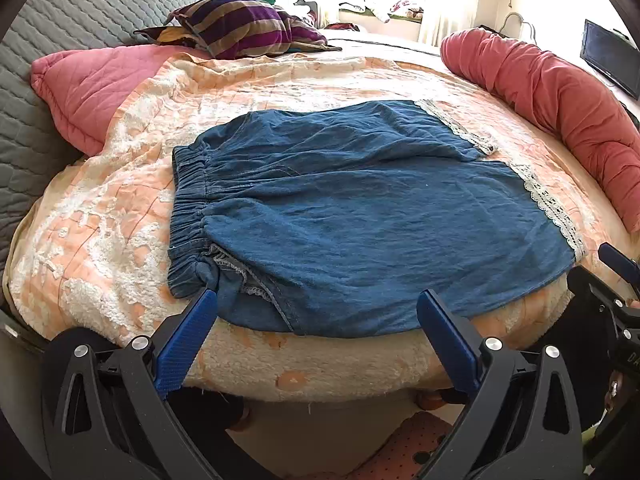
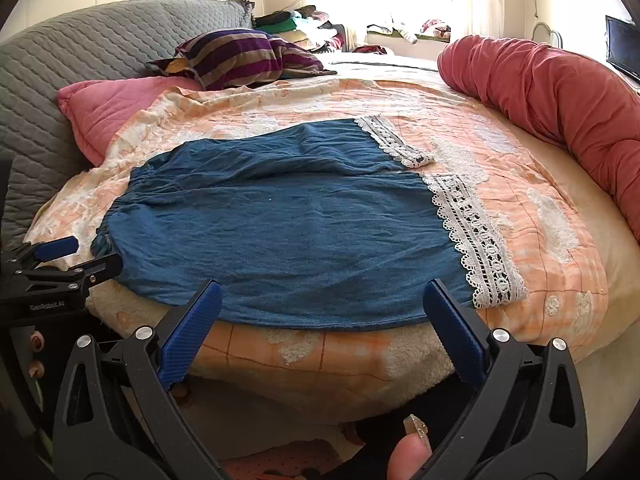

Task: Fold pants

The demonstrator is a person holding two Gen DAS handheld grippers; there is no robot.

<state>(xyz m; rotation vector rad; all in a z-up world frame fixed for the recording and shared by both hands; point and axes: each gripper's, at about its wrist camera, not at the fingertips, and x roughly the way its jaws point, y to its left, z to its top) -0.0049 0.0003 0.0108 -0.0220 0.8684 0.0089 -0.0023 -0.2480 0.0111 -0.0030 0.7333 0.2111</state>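
Observation:
Blue denim pants (image 1: pixel 360 216) with an elastic waistband (image 1: pixel 188 208) and white lace hems (image 1: pixel 552 208) lie spread flat on a peach and white blanket (image 1: pixel 100 240), near the bed's front edge. In the left wrist view, my left gripper (image 1: pixel 318 300) stands open just over the near edge of the pants, by the waistband corner, with nothing held. My right gripper (image 2: pixel 323 292) is open too, over the near edge of the pants (image 2: pixel 280 232), toward the lace hem (image 2: pixel 480 248). Each gripper shows at the edge of the other's view: right gripper (image 1: pixel 604 272), left gripper (image 2: pixel 86 258).
A pink pillow (image 1: pixel 92 92) and a striped pillow (image 1: pixel 240 28) lie at the back left against a grey quilted headboard (image 1: pixel 60 32). A rolled red duvet (image 1: pixel 560 100) borders the right side. A dark screen (image 1: pixel 608 60) stands far right. A thumb (image 2: pixel 408 456) shows below.

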